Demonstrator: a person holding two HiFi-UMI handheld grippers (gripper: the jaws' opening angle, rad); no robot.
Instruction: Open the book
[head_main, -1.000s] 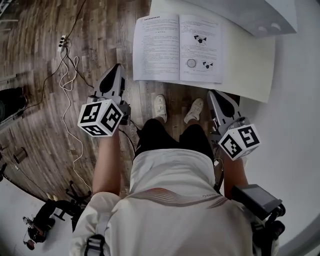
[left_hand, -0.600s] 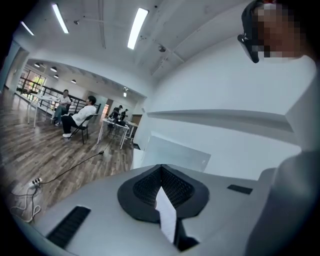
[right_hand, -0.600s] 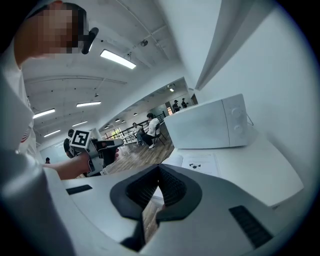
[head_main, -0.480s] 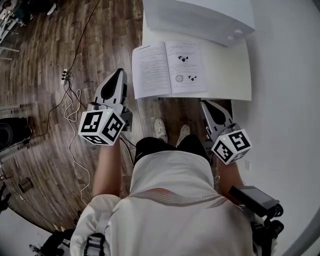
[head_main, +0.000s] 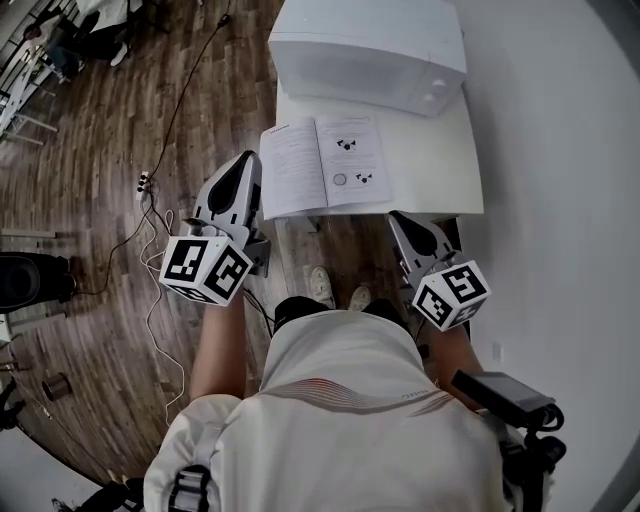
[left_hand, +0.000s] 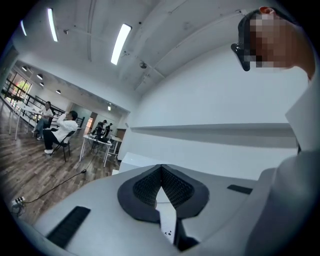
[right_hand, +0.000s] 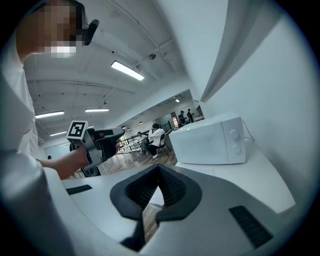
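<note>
Now, book: it is lying wide open and flat at the near left corner of the surface. Its left page is poking just past the side edge. By my reading, the opening is already done.
Pages: two are facing up, text on the left and small diagrams on the right. They are lying flat with nothing pressing on them.
Surface: white, carrying just two things, with a bare stretch to the right of the book.
Microwave: one, sitting at the far end behind the book, near it but apart.
Left gripper: it is hovering over the floor just beside the book's near left corner, not touching it. In its own view the jaws are pressing together on nothing.
Right gripper: it is hanging off the near edge of the surface, apart from the book. Its jaws are closed tip to tip, also empty.
Why so: both grippers are sitting clear of the pages, which suits a finished job rather than one in hand.
Marker cubes: two, one riding on each gripper.
Shoes: two, standing on the floor between the grippers.
Floor: wooden, with one power strip and its cable trailing on the left.
Seated person: one is sitting far back by some tables. Others are too small to count.
</note>
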